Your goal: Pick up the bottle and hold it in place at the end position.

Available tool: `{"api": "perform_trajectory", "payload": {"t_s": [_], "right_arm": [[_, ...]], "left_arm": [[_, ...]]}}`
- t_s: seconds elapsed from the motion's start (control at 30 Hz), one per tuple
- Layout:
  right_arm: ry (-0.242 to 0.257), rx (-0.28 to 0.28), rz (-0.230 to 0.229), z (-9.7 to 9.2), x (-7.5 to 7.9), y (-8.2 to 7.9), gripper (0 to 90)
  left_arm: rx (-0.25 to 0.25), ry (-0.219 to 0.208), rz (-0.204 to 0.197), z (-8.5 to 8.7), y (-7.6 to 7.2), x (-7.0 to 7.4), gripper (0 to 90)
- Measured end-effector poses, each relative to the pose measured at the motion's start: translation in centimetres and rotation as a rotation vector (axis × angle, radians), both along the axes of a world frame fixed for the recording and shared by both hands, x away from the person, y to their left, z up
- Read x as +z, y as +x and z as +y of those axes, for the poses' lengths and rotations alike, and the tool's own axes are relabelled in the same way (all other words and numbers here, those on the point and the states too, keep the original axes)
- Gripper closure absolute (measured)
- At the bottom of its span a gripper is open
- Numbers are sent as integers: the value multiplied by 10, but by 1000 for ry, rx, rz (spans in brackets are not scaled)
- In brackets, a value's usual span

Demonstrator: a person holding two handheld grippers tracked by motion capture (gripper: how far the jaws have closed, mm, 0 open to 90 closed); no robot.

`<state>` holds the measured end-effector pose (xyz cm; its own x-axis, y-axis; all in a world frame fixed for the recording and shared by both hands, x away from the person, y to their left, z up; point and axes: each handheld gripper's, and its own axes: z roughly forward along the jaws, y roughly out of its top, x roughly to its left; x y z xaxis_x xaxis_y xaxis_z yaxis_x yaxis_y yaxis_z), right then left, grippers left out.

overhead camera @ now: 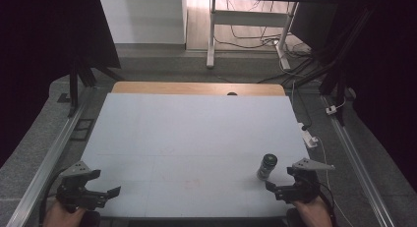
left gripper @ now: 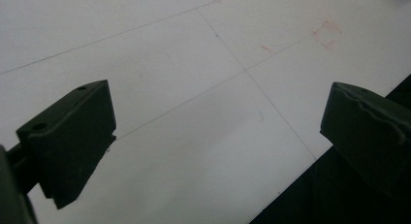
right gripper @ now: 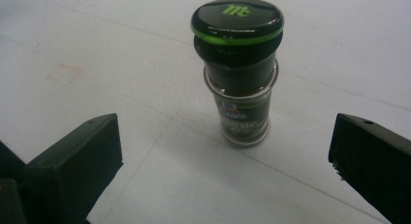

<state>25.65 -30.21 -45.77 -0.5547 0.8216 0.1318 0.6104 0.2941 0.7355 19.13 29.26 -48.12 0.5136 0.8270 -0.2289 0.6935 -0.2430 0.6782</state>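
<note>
With both tongs apart, I should ease my right tongs (right gripper: 225,151) squarely around the upright spice jar (right gripper: 238,78) at twelve o'clock; left tongs (left gripper: 218,136) idle.

ahead of the right gripper (right gripper: 225,151) stands one obstacle, an upright spice jar (right gripper: 238,73), just beyond the wide-spread jaws and in line with the gap between them, with bare table (overhead camera: 187,133) to either side of it and behind it. ahead of the left gripper (left gripper: 213,136), whose jaws also stand wide apart, the white surface lies flat and unobstructed, and the table's near edge drops away under its right-hand jaw.
</note>
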Motion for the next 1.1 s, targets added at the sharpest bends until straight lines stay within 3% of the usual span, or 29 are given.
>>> {"api": "perform_trajectory", "payload": {"t_s": [0.33,0.73,1.1], "right_arm": [[-28,22,-10,4,-2,7,0],[-15,51,-23,7,-6,22,0],[-108,114,-15,12,-18,42,0]], "left_arm": [[5,-3,2,0,0,0,6],[2,1,11,0,1,0,6],[2,3,15,-1,2,-1,6]]}}
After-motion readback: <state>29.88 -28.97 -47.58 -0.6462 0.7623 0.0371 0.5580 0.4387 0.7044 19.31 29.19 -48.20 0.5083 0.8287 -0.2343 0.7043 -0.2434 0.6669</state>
